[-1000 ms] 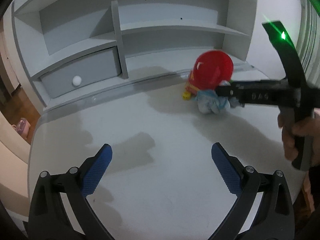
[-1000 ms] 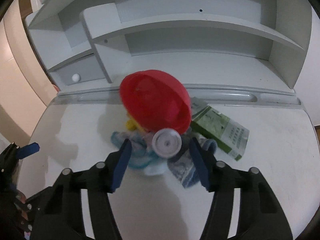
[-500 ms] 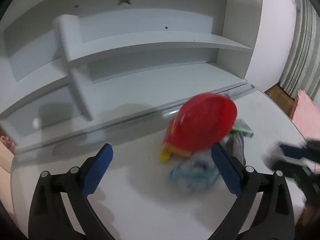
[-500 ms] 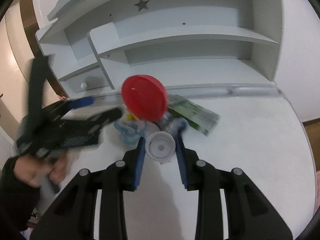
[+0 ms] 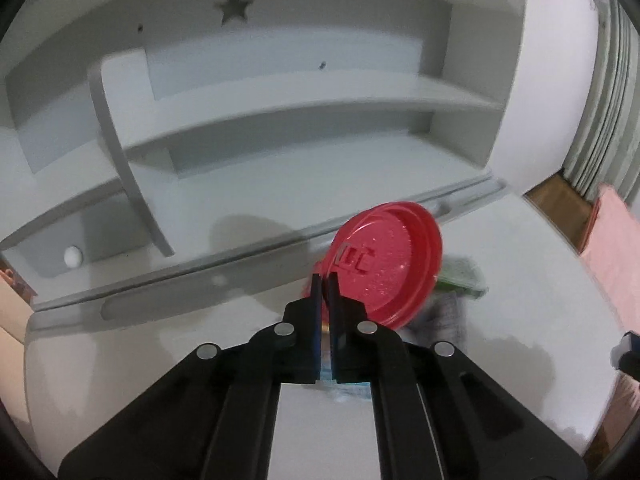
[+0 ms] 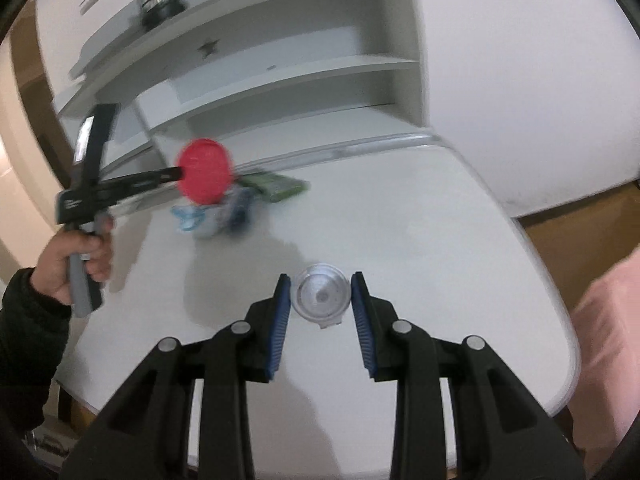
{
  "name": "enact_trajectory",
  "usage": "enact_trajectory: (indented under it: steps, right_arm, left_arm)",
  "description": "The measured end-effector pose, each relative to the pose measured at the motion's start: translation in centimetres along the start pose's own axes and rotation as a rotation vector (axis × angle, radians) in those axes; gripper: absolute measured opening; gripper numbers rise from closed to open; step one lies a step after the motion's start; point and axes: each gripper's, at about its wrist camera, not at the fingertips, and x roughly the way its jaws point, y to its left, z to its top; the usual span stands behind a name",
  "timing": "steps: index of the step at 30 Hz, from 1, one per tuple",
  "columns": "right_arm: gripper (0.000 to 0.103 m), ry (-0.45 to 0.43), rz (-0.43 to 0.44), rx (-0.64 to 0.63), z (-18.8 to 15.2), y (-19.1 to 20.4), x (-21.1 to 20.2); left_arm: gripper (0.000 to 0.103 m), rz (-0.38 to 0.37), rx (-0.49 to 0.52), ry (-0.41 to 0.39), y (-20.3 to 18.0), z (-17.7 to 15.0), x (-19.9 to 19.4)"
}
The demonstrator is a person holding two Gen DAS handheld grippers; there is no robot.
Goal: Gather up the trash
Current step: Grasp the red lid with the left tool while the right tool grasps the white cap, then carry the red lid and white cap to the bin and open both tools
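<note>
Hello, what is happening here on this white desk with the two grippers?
A person is clearing trash from the white desk with two handheld grippers. The left gripper is shut on the rim of a red lid, above a small pile of wrappers and a green packet near the shelf unit. The right gripper is away from the pile and holds a small clear round cap between its fingers.

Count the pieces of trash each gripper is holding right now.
2: the red lid pinched in the left gripper, the clear cup between the right gripper fingers. More trash remains on the desk.
</note>
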Motion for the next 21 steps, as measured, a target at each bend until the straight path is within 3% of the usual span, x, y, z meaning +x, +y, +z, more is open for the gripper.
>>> enact_trajectory:
  steps: [5, 10, 15, 21]
  right_arm:
    - [0.031, -0.053, -0.104, 0.133, -3.3, -7.3, -5.3]
    - [0.031, -0.089, -0.227, 0.262, -7.7, -14.0, -10.6]
    - [0.031, -0.097, -0.357, 0.427, -14.0, -21.1, -15.3]
    - [0.031, -0.074, -0.509, 0.654, -23.8, -30.0, -18.8]
  left_arm:
    - [0.002, -0.066, 0.064, -0.069, -7.1, 0.9, -3.4]
    - [0.002, -0.253, 0.209, -0.088, -18.1, 0.4, -6.2]
    - [0.002, -0.464, 0.392, -0.057, -32.4, -3.5, -7.7]
    - [0.002, -0.655, 0.518, 0.052, -45.3, -10.1, -8.3]
